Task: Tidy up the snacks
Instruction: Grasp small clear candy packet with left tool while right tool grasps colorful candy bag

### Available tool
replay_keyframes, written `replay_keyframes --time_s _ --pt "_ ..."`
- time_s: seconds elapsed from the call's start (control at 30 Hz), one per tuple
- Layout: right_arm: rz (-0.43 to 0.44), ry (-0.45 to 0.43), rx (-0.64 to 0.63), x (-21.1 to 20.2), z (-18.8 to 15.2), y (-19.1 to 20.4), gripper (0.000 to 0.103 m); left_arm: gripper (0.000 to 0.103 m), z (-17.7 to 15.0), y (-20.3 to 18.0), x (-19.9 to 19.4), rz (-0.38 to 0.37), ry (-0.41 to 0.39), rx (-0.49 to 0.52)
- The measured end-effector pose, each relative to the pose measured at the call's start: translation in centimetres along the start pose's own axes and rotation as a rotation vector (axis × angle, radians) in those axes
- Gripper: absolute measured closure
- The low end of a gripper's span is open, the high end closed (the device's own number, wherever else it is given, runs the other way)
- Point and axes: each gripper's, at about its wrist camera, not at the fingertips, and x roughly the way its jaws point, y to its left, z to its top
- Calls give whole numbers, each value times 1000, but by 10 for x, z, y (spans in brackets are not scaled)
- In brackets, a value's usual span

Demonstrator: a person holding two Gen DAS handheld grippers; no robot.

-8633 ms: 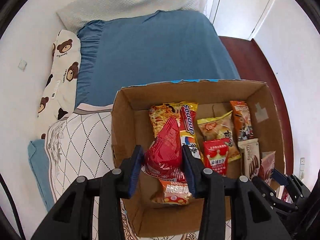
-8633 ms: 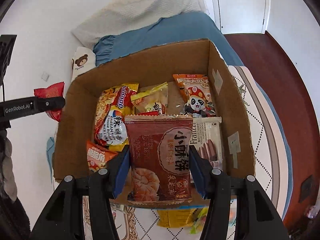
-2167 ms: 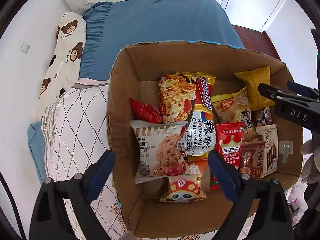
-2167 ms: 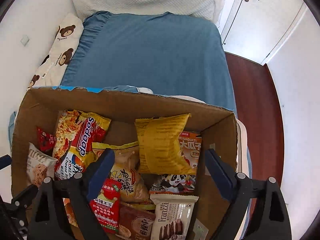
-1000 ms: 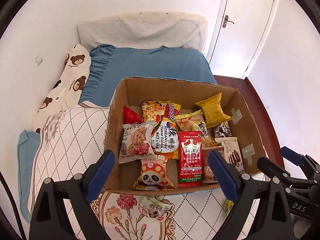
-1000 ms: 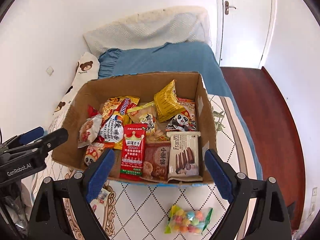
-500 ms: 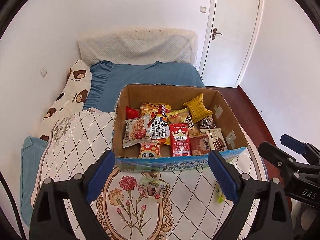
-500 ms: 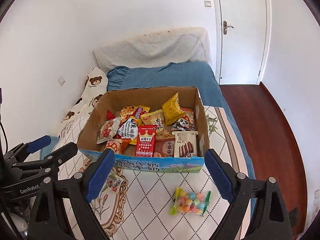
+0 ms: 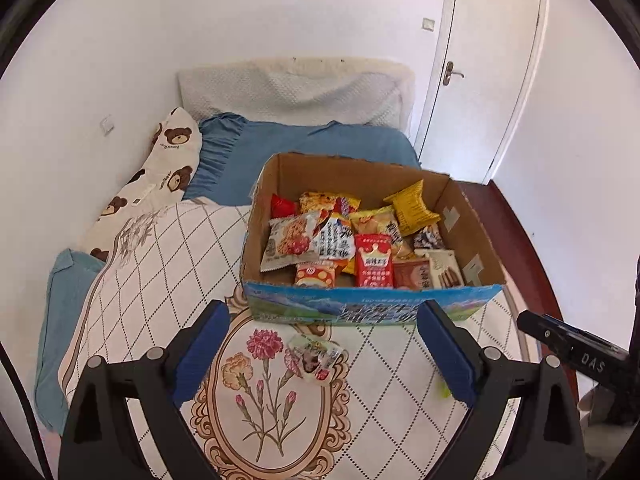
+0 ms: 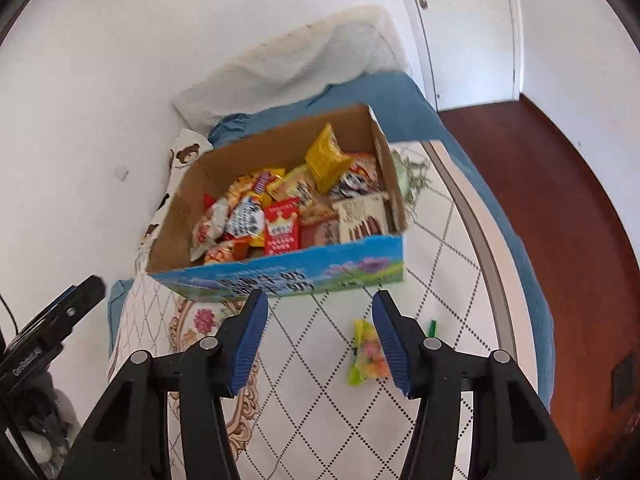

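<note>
An open cardboard box (image 9: 360,310) (image 10: 280,276) stands on the quilt, filled with several snack packets, among them a red crown packet (image 9: 374,266) and a yellow bag (image 9: 412,208). A small clear-wrapped snack (image 9: 316,356) lies on the quilt just in front of the box, between the fingers of my left gripper (image 9: 322,332), which is wide open and holds nothing. My right gripper (image 10: 320,308) hovers before the box's front wall with its jaws closing and nothing between them. A bag of coloured candy (image 10: 368,354) lies beside its right finger (image 10: 390,344), partly hidden by it.
The quilt (image 9: 160,264) covers a bed with a blue sheet (image 9: 320,140), a bear-print pillow (image 9: 160,168) and a white pillow against the wall. A small green item (image 10: 432,326) lies near the candy. Red-brown floor (image 10: 560,200) and a white door are on the right.
Both grippers have drawn back from the box, so its printed front wall now shows. The right gripper's jaws have narrowed a lot and its view has tilted. The left jaws stay wide.
</note>
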Motion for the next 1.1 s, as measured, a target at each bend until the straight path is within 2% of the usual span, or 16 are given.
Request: replay_keyframes --time_s 0.1,0.17,0.3,0.4,0.47,0.5,0.57,0.6,0.73,0.77,0.8,0.83,0.9,1.0,1.1 --pt "-24 134 98 53 -8 -40 45 1 -21 12 29 47 85 11" --pt "-31 185 150 79 -16 -60 45 1 -37 23 50 59 151 -1" --pt "-49 229 215 114 -37 -80 44 1 -64 40 87 63 287 -43" --pt "-33 244 178 119 -49 -67 44 1 -73 46 112 75 365 -97" --pt "28 290 151 120 -59 -51 40 1 -74 48 125 69 398 -149" --pt "56 302 134 118 -64 -44 36 2 -73 48 131 59 408 -177" --pt "57 311 81 112 -69 -30 24 2 -68 46 141 48 410 -193" --pt "51 310 49 110 -68 -24 18 2 -66 42 146 43 410 -176" --pt "-2 323 -95 110 -58 -5 17 2 -61 20 167 11 431 -24" --pt "-7 331 -124 112 -56 -4 15 3 -60 15 172 5 436 4" --pt "-13 343 -154 116 -54 0 11 12 -60 10 175 -6 435 28" --pt "-18 353 -186 120 -51 1 10 25 -59 5 179 -14 438 47" --pt "-41 368 -285 125 -50 12 10 44 -60 -4 186 -24 451 80" --pt "-86 411 -435 135 -51 30 10 46 -60 -16 191 -20 444 130" --pt "-105 462 -526 152 -56 41 10 46 -64 -19 190 -27 444 130"
